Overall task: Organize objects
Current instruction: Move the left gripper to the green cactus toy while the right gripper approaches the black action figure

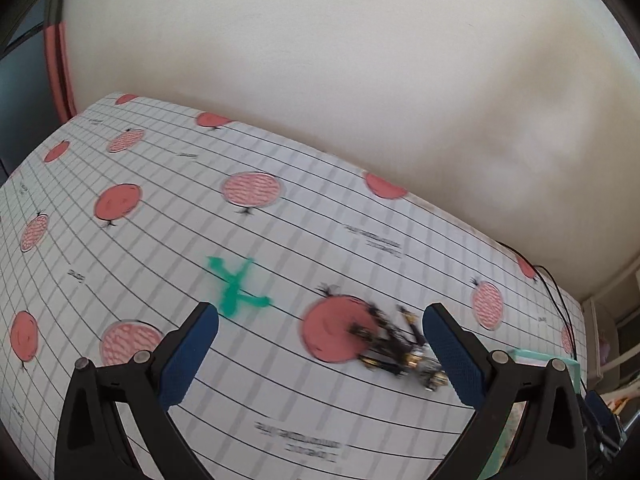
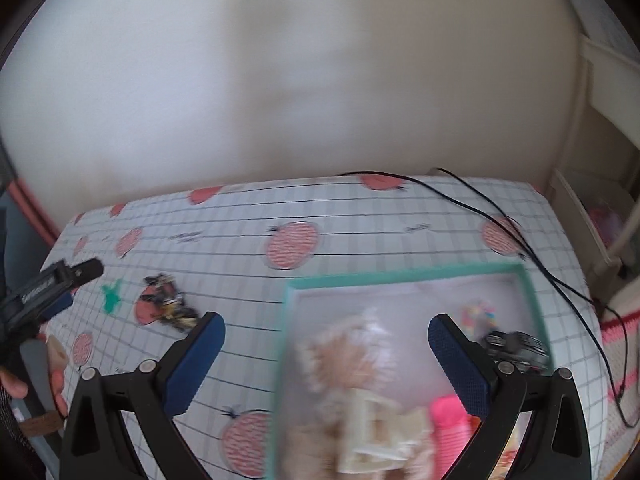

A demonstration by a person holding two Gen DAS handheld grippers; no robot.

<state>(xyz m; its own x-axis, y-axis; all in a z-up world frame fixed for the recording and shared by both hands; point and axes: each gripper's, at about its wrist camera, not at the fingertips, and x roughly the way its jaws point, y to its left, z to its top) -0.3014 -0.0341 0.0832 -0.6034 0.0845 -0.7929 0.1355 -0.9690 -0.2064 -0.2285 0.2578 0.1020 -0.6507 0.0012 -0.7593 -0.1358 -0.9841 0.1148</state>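
Note:
A green hair clip (image 1: 236,286) lies on the checked tablecloth (image 1: 280,248), just beyond my left gripper's (image 1: 320,334) left fingertip. A black and gold tangle of jewellery (image 1: 400,350) lies close to the right finger. My left gripper is open and holds nothing. In the right wrist view my right gripper (image 2: 326,338) is open over a teal-rimmed box (image 2: 404,274) that holds a cream hair claw (image 2: 376,436), a fluffy beige item (image 2: 348,356), a pink comb (image 2: 452,428), a black toy car (image 2: 516,350) and small colourful beads (image 2: 478,314). The green clip (image 2: 111,294) and jewellery (image 2: 172,306) lie left of the box.
A black cable (image 2: 520,240) runs across the far right of the table and down its edge. A white wall rises behind the table. A white shelf unit (image 2: 600,208) stands at the right. A hand (image 2: 24,384) holding the other gripper shows at the left edge.

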